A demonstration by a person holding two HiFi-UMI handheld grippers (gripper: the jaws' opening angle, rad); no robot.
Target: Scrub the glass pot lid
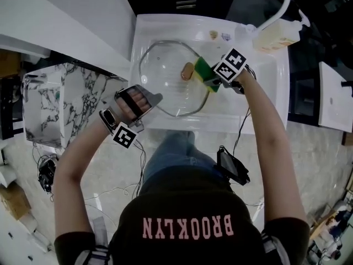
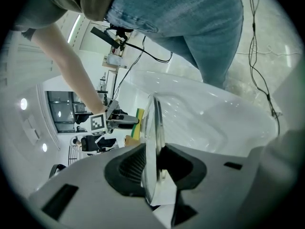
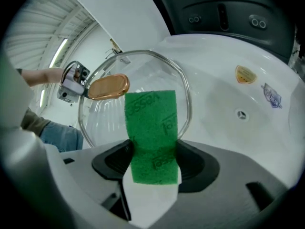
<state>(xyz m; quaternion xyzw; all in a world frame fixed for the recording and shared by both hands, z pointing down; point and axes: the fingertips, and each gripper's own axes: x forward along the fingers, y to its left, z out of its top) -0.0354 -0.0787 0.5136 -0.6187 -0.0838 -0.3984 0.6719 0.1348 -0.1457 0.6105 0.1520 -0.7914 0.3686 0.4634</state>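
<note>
Lid [image 2: 155, 123] pinched in left gripper [image 2: 153, 168]; sponge [image 3: 151, 123] in right gripper [image 3: 152, 168].

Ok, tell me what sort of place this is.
Probably a kitchen washing-up spot, perhaps a mock-up: a white sink with a curved faucet, a yellowish bottle at its corner, and a glass pot lid held in the basin.
</note>
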